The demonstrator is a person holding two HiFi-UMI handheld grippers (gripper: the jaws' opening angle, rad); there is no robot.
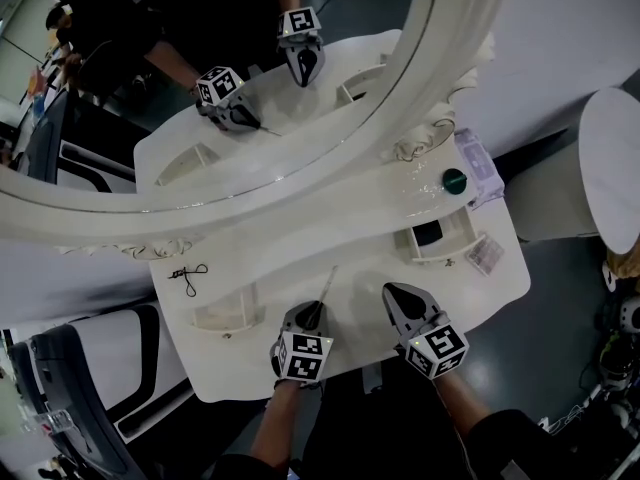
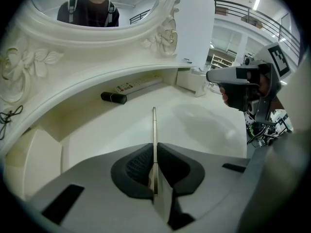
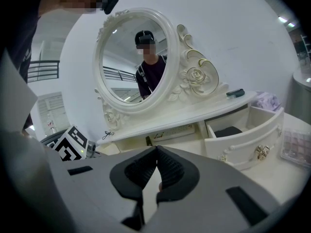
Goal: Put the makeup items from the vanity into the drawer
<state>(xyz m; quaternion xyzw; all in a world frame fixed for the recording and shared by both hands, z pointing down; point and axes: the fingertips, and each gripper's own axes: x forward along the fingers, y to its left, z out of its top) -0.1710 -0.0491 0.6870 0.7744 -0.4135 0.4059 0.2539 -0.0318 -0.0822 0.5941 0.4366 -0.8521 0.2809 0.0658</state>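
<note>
My left gripper (image 1: 312, 315) is shut on a thin pale makeup stick (image 1: 327, 288); in the left gripper view the stick (image 2: 154, 124) runs straight out from between the jaws (image 2: 155, 148) over the white vanity top (image 2: 204, 125). My right gripper (image 1: 392, 292) hovers beside it, shut and empty (image 3: 156, 148). The right-hand drawer (image 1: 446, 251) stands open with a black item (image 1: 428, 232) inside. A black tube (image 2: 113, 97) and a flat pale case (image 2: 140, 85) lie under the shelf. A clear palette (image 1: 485, 255) lies right of the drawer.
A green-capped jar (image 1: 454, 181) and a lilac packet (image 1: 478, 163) sit on the upper shelf, a black hair tie (image 1: 188, 274) at its left end. The oval mirror (image 1: 300, 88) rises behind. A white round stool (image 1: 610, 168) stands at the right.
</note>
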